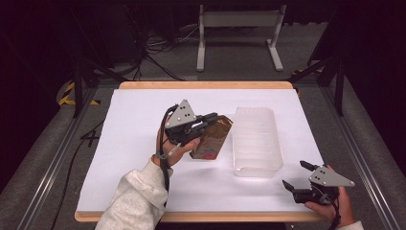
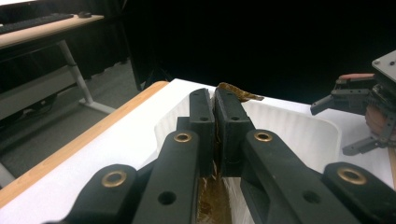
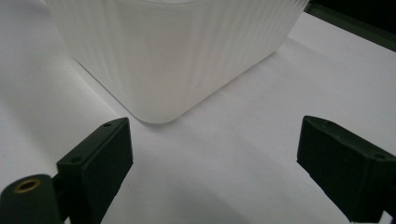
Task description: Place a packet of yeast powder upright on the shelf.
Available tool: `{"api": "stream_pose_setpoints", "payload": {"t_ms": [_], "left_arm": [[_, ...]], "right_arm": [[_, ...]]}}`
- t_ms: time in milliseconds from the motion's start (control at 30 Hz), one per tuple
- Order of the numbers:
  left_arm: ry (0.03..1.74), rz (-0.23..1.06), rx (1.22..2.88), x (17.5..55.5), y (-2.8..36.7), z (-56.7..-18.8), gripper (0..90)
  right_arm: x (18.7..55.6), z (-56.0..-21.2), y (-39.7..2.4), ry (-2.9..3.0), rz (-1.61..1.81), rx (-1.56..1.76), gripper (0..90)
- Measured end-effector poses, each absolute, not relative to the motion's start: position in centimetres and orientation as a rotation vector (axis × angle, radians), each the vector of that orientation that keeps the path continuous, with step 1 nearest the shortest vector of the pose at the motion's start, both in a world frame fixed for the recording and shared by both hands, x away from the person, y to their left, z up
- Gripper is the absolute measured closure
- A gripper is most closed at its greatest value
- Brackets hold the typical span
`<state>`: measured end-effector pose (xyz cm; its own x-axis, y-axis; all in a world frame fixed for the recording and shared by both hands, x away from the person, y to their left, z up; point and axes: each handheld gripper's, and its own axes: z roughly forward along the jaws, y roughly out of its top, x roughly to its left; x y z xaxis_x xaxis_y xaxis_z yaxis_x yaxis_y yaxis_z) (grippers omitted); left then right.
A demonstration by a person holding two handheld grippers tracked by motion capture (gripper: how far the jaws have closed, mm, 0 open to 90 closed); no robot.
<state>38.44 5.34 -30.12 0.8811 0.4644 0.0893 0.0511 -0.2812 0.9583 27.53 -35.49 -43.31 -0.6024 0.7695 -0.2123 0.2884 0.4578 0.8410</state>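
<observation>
**Left gripper carries the brown bag toward the tub**

The left gripper (image 1: 212, 118) has its jaws clenched on the top edge of the crumpled brown paper bag with a red mark near its base (image 1: 210, 140), and the left gripper view shows the bag's torn lip pinched tight between the black pads. The bag hangs tilted near the middle of the surface, its top at about 1 o'clock, just beside the translucent white ribbed plastic tub (image 1: 256, 142), which sits at the bag's 3 o'clock. This looks like the carry step: bag gripped, not yet in the tub. The next move calls for height enough to clear the near wall, then a swing to 3 o'clock and a lowering before letting go; a thin pinch on paper may slip or tear.

The right gripper (image 1: 297, 175) waits at the tub's 5 o'clock, jaws released and wide with nothing between them, facing the tub's rounded corner.

The white surface (image 1: 139, 124) has a wooden rim. Beyond it, at 12 o'clock, grey carpet, loose cables and a white frame stand (image 1: 239, 33) sit in a dark room.
</observation>
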Motion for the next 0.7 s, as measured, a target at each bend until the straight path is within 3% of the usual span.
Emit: {"api": "stream_pose_setpoints", "payload": {"t_ms": [700], "left_arm": [[0.323,0.396,1.743,39.0,0.9,-27.3,86.7]], "right_arm": [[27.4,-43.3,-35.4,2.14,1.084,0.858,10.8]]}}
